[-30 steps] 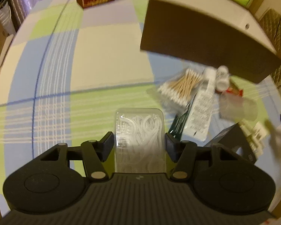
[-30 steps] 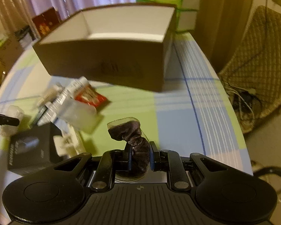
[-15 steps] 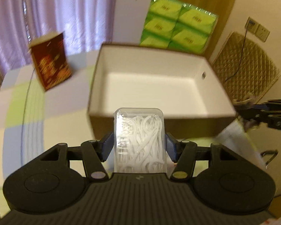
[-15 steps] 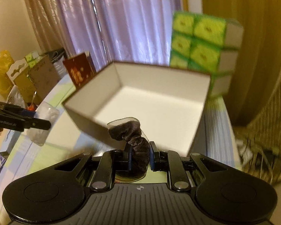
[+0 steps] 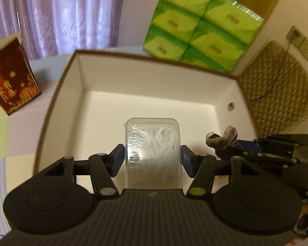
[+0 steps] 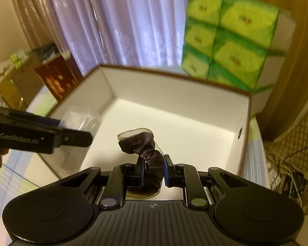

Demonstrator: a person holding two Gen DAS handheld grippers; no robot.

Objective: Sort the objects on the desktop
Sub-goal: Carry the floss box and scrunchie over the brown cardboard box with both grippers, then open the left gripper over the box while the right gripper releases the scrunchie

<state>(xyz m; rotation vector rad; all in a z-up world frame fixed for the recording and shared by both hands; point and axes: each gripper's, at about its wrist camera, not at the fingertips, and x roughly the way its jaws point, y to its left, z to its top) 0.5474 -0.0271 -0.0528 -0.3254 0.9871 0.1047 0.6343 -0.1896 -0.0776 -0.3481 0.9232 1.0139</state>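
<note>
Left gripper (image 5: 153,160) clamps the floss-pick case (image 5: 153,151), right gripper (image 6: 153,171) pinches the scrunchie (image 6: 147,153), both over the box (image 5: 133,75). I risk grippers colliding on release.

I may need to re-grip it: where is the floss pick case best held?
Across the long flat sides of the floss case, from its near short end, as the left gripper does now; those parallel walls seat squarely in the jaws.
</note>
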